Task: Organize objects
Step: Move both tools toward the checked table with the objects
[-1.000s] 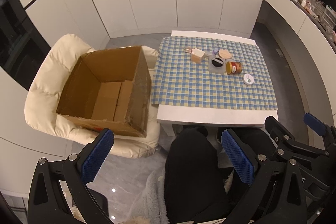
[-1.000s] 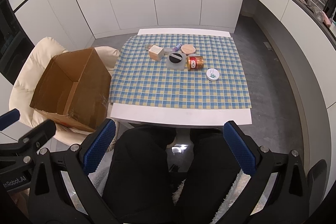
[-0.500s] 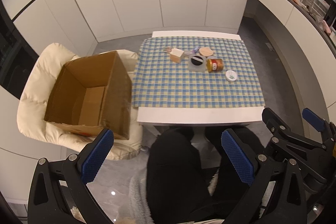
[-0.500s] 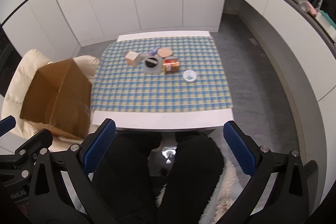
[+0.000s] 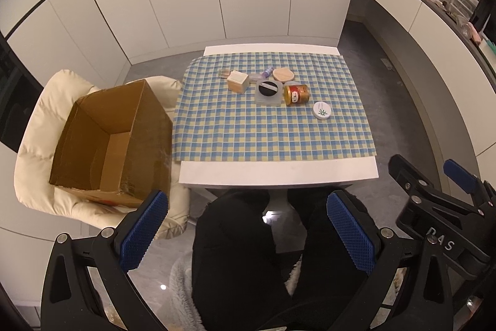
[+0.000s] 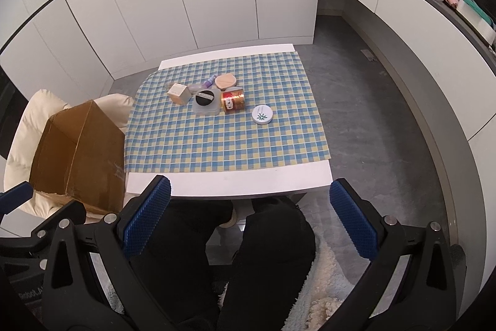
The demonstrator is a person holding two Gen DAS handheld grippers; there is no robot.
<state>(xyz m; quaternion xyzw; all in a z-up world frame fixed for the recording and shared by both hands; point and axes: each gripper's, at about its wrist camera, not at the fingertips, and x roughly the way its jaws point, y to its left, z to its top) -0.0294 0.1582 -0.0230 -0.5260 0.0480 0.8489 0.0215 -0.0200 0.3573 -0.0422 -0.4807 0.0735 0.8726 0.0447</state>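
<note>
Right wrist view shows your right gripper point(image 6: 249, 214) with blue-padded fingers point(image 6: 147, 216) spread wide and empty, low over your lap; your left gripper point(image 5: 245, 233) is spread the same way. Straight ahead, well apart from both, the cluster sits on the far half of the checked-cloth counter point(image 6: 229, 176): the red-and-gold jar point(image 6: 233, 102) lies on its side, long axis across your reach, nearer your right. The open brown cardboard box point(image 5: 108, 141) waits left. A small purple item behind the cluster is hard to make out.
</note>
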